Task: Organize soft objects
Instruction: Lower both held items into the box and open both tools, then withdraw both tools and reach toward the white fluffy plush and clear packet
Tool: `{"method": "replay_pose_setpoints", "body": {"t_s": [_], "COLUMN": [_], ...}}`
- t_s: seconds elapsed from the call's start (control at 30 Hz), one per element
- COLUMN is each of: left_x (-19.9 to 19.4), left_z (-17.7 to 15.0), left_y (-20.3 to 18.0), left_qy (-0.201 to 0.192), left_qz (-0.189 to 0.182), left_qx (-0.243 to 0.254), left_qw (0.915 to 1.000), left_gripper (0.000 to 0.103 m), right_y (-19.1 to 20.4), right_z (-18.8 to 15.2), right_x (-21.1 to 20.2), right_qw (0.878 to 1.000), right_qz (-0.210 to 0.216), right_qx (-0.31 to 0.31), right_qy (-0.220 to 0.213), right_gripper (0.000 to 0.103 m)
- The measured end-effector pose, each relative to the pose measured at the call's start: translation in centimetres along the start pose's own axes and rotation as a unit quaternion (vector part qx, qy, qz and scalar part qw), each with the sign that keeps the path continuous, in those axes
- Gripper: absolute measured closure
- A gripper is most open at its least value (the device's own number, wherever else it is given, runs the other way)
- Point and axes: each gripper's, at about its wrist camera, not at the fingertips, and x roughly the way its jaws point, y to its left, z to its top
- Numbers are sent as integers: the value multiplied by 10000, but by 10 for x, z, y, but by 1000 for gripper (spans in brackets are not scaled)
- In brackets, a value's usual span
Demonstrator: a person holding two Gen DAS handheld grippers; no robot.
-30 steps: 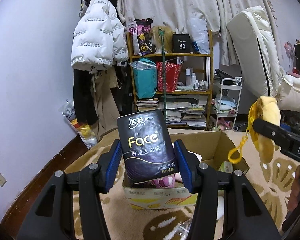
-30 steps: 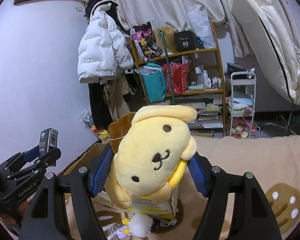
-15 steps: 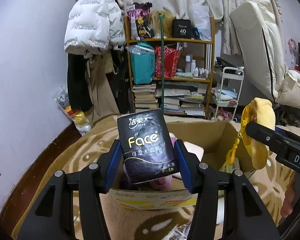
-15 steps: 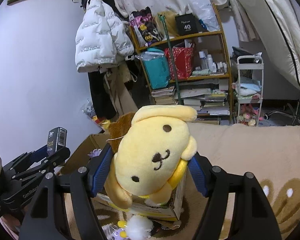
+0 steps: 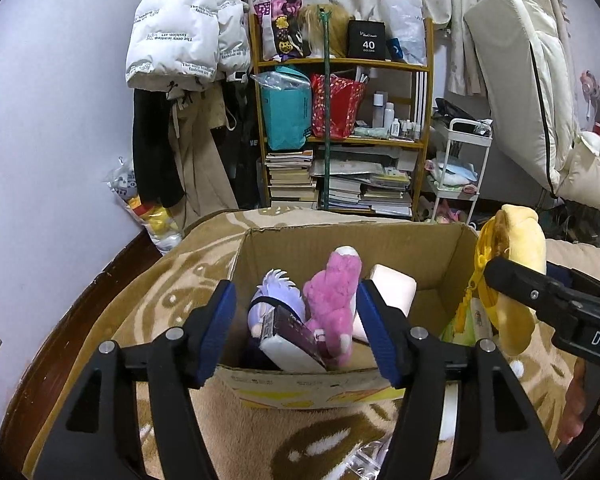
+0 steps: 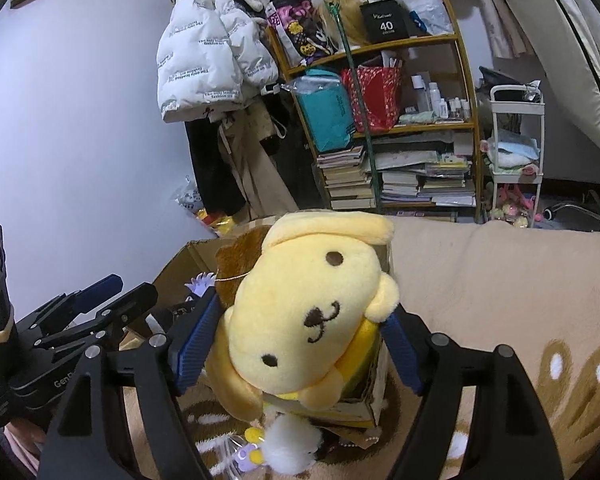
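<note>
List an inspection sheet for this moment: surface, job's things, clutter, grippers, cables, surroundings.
Surface: beige patterned rug, cardboard box standing on it.
Job's things: black tissue pack, pink plush and purple plush lie inside the box; yellow plush dog is over its corner.
Clutter: clear plastic bits in front of the box.
Grippers: left gripper jaws just opened, nothing between them; right gripper jaws easing open, apparently on the dog.
Cables: nothing seen.
Surroundings: crowded shelf, white jacket, white trolley.
</note>
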Motion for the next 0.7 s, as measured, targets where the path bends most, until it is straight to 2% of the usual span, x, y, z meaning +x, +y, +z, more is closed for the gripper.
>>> {"method": "replay_pose_setpoints", "body": {"t_s": [0.1,0.2,0.3,0.37,0.47,0.7], "left_x": [-2,-3,-5,-8,-12,-32], "left_z": [-1,-2,-5,-5,-7,-10], "left_y": [1,1,4,5,6,9], "left_qy": [-33,5,67,48,31,44], "left_qz": [36,55,122,121,177,220], "left_qx": [-6,0,-70,-103,-60,8], "left_qw": [10000,10000,9999,9999,9998,9997], "left_gripper": [28,24,14,13,10,10], "right_y": [-1,-1,-3,-4,-5,2], "right_z": [1,1,3,4,5,2], "right_x": [0,-1,-5,-9,-18,-35], "right_qw": [10000,10000,9999,9999,9998,9994], "right_qz": [-2,-48,-85,-104,-114,-293], "right_qx": [26,24,54,88,98,-7], "right_qy": [28,-20,-59,-93,-154,-164], "right_gripper": [18,10,10,9,2,0]}}
